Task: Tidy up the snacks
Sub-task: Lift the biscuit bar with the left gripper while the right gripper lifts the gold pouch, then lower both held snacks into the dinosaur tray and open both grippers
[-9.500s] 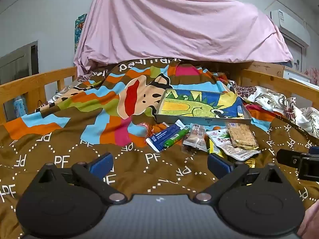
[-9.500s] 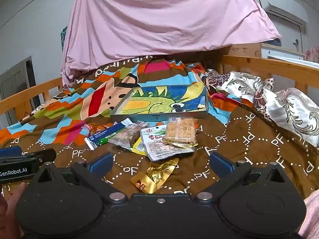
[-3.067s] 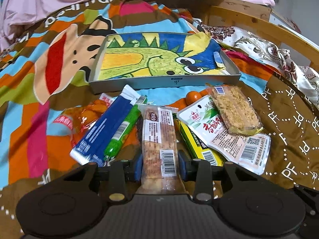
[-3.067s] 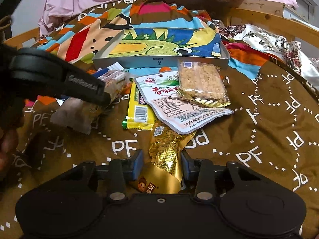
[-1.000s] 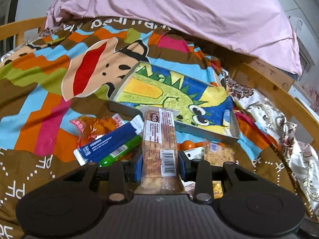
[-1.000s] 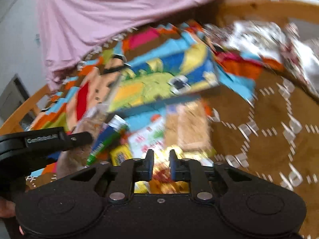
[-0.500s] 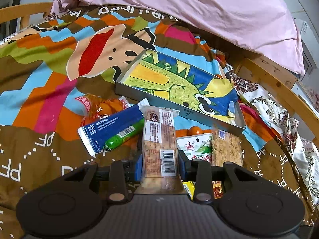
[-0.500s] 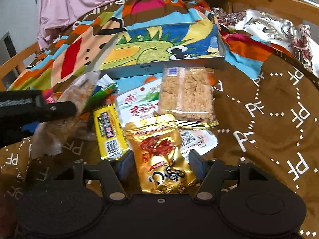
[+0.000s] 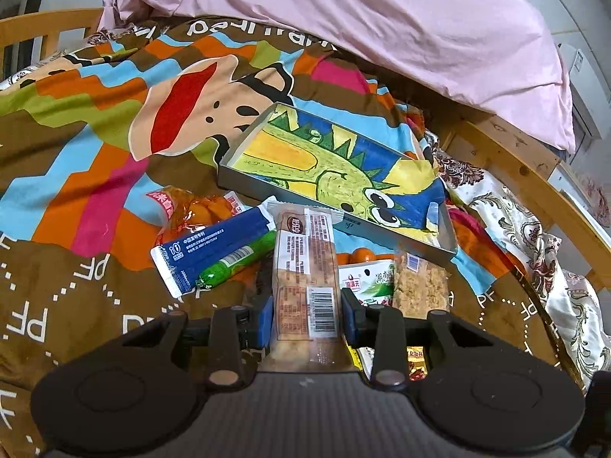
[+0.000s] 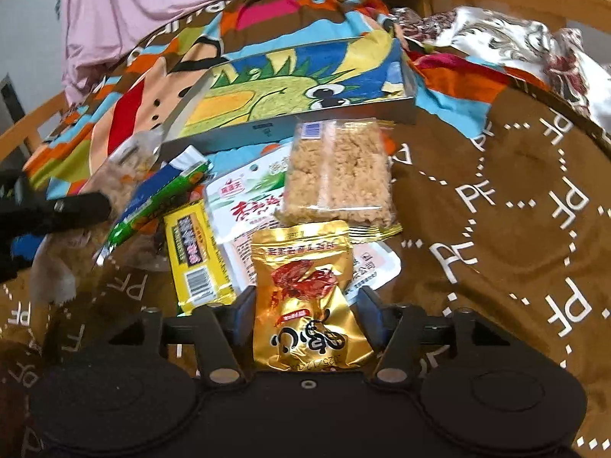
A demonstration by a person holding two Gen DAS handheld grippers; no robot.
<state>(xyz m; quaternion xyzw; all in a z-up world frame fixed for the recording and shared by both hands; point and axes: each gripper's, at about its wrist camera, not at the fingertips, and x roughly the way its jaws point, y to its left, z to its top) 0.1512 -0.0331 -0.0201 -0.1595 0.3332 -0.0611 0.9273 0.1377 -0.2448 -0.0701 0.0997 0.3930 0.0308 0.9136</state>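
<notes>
Above the bed, a long cake bar is clamped near its lower end in the left tool; a gold pouch is pinched in the right tool. Both are judged light, crinkly, slippery and crushable; the tray lies beyond.

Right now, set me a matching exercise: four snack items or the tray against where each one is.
Column 1:
1. gold pouch
2. long clear-wrapped bar
3. rice crisp block
4. dinosaur tray

Column 2:
A. lies on the blanket beyond the snack pile, no snack in it
B. between the fingers of the left claw
C. lies on the white pouch, just before the tray
D. between the fingers of the right claw

Pairs: 1-D, 2-B, 3-C, 4-A
</notes>
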